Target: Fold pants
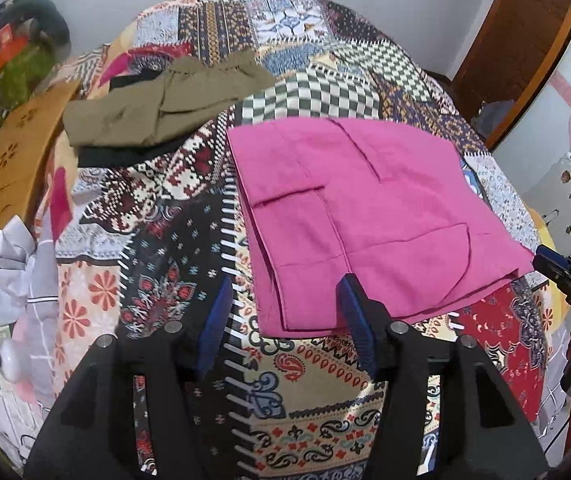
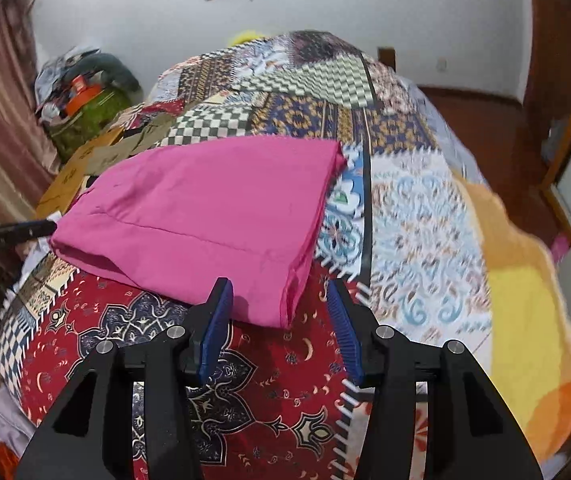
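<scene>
Pink pants [image 1: 369,216] lie folded flat on patchwork bedspread [image 1: 305,380]. Left gripper [image 1: 285,284] jaws partly apart over near edge, gripping nothing. Right gripper [image 2: 277,288] likewise parted at near corner, empty. Olive garment [image 1: 165,108] farther back.

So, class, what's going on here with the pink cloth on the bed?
A person is folding pants with a handheld gripper in each hand. The pink pants lie folded into a flat rectangle on the patchwork bedspread. The left gripper and right gripper sit at the near edge, jaws open, gripping nothing. An olive-brown garment lies further back on the bed.
</scene>
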Tool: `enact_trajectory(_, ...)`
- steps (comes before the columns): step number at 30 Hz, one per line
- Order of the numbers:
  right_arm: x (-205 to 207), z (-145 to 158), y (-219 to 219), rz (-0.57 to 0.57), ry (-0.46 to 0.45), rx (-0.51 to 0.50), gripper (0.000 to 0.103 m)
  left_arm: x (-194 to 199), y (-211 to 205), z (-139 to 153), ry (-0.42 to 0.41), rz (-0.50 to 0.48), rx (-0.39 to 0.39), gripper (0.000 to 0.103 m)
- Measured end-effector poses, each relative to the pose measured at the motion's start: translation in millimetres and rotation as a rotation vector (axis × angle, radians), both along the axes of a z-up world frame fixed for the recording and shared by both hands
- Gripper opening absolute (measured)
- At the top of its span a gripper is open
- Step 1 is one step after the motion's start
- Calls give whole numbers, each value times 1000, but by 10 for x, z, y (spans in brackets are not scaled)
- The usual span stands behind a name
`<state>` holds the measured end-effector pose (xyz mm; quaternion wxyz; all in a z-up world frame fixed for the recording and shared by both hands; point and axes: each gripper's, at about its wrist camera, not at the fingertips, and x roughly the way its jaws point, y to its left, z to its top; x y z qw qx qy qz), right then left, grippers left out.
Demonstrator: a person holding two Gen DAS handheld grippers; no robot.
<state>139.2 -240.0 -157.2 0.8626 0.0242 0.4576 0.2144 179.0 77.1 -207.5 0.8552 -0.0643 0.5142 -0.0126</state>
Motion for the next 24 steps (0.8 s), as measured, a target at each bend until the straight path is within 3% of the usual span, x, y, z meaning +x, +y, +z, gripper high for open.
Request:
enact_trajectory(4, -6, -111, 13, 8, 19, 10, 45, -5, -9, -12, 0, -1, -22, 54)
enact_trajectory(6, -8, -147, 33, 14, 27, 25, 44, -7, -6, -16, 4, -10, -47, 45)
enact_trajectory(7, -3, -159, 33, 15, 31, 36, 39, -8, -7, -19, 10, -21, -80, 36)
enact_trajectory(8, -3, -164, 34, 19, 31, 49, 34, -9, -15, -17, 11, -20, -77, 35)
enact_trajectory(13, 6, -159, 110, 36, 11, 21, 8, -28, -29, 7, -5, -11, -9, 10)
enact_trajectory(15, 11, -163, 122, 48, 2, 0, 7, -42, -9, 28, -16, -9, -9, 8)
enact_trajectory(20, 46, -151, 104, 54, -22, -56, 3, -83, -35, 143, -56, -9, 84, 5)
enact_trajectory(24, 73, -224, 92, 54, -3, -80, 3, -72, -5, 67, -37, -9, 95, 5)
